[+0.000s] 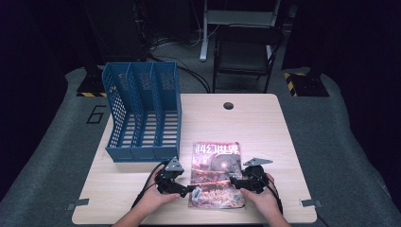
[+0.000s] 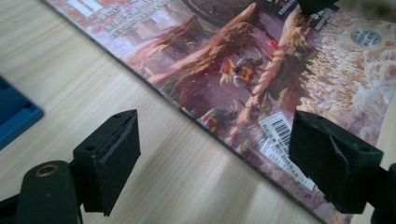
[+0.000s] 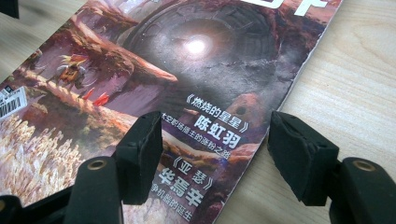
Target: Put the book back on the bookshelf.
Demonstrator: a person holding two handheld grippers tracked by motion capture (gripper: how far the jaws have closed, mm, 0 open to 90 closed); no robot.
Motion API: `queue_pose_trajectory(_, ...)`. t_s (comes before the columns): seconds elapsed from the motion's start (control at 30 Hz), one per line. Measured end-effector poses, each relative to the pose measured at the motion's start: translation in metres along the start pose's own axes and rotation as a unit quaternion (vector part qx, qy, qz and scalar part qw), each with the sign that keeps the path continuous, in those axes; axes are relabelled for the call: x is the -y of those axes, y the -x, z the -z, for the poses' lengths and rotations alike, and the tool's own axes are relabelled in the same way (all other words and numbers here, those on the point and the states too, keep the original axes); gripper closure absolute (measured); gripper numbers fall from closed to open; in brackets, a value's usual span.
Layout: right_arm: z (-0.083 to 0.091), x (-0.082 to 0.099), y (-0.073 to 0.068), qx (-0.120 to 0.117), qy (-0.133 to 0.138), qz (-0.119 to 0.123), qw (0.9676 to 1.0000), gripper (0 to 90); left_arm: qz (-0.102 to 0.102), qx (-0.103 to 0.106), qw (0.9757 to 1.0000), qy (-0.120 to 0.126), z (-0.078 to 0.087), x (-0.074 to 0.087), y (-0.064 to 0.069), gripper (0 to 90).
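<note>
- I have the left gripper (image 1: 188, 189) at one long edge of the magazine (image 1: 216, 174), jaws released and spread wide, nothing pinched between them.
- In the left gripper view that edge runs on a slant between my jaws: one jaw hangs over bare table (image 2: 93, 70), the other over the cover by the barcode sticker (image 2: 280, 135).
- The right gripper (image 1: 232, 181) comes in from the opposite long edge, jaws also released. In the right gripper view one jaw sits over the printed cover, the other at the magazine's edge, with the table just beyond it.
- The magazine lies flat, face up, between my two grippers, well apart from the blue file rack (image 1: 144, 111) at the back of the table beyond the left gripper.
- My read: I am at the approach step, lining up both grippers on the magazine before any grasp. Nothing is lifted yet.
- The likely aim is to stand it in one of the rack's slots, though I cannot be sure which.
- The next move calls for getting a jaw under an edge. The magazine is thin and lies tight to the wood, so I would tip one jaw low and slide it in, or push the magazine to raise an edge.
- Risk as I judge it: the glossy cover may slide or buckle instead of lifting.
</note>
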State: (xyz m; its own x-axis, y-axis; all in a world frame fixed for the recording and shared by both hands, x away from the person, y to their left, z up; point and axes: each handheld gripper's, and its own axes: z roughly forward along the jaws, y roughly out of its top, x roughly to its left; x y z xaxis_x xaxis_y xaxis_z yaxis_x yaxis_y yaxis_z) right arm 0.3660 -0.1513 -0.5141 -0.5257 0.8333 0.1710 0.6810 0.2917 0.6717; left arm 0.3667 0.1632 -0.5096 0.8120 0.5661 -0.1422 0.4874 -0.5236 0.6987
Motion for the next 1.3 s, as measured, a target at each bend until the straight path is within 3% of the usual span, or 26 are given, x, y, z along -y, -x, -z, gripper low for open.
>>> queue_pose_trajectory(0.17,0.000,0.000,-0.001,0.006,-0.003,-0.003,1.0000,35.5,-0.006,0.003,1.0000,0.001,-0.009,-0.004,0.007,17.1)
queue_pose_trajectory(0.27,-0.001,-0.001,-0.001,0.011,-0.001,0.002,0.9999,35.9,-0.010,-0.012,0.9998,0.012,-0.012,-0.005,0.010,18.6)
queue_pose_trajectory(0.3,-0.001,-0.001,-0.001,0.011,0.000,0.006,0.9999,35.8,-0.018,-0.013,0.9997,0.008,-0.013,-0.006,0.010,18.7)
queue_pose_trajectory(0.33,-0.002,-0.001,-0.001,0.013,0.000,0.004,0.9999,35.6,-0.015,-0.019,0.9997,0.006,-0.015,-0.006,0.011,18.7)
queue_pose_trajectory(0.4,-0.002,-0.002,-0.001,0.012,-0.002,0.008,0.9999,35.1,-0.007,-0.009,0.9999,0.001,-0.018,-0.006,0.010,18.7)
queue_pose_trajectory(0.6,-0.002,-0.001,-0.001,0.011,0.000,0.011,0.9999,35.6,-0.017,-0.020,0.9996,-0.006,-0.023,-0.005,0.015,20.1)
queue_pose_trajectory(0.67,-0.002,-0.001,-0.001,0.014,0.002,0.012,0.9998,36.5,-0.019,-0.013,0.9997,-0.009,-0.023,-0.005,0.016,21.7)
queue_pose_trajectory(0.9,-0.001,-0.001,-0.004,0.017,-0.007,0.008,0.9998,39.2,-0.022,-0.026,0.9994,-0.005,-0.022,-0.003,0.020,21.9)
queue_pose_trajectory(0.97,0.000,-0.001,-0.006,0.021,-0.011,-0.003,0.9997,40.3,-0.021,-0.026,0.9994,-0.002,-0.021,-0.001,0.022,22.0)
queue_pose_trajectory(1.1,0.004,-0.001,-0.007,0.024,-0.018,0.002,0.9995,46.8,-0.021,-0.024,0.9995,-0.001,-0.020,0.002,0.026,21.9)
queue_pose_trajectory(1.13,0.004,-0.001,-0.009,0.029,-0.019,-0.008,0.9994,47.4,-0.022,-0.022,0.9995,-0.004,-0.019,0.002,0.026,21.9)
queue_pose_trajectory(1.3,0.007,-0.001,-0.011,0.027,-0.018,-0.014,0.9994,45.5,-0.015,-0.028,0.9995,0.002,-0.019,0.005,0.029,21.9)
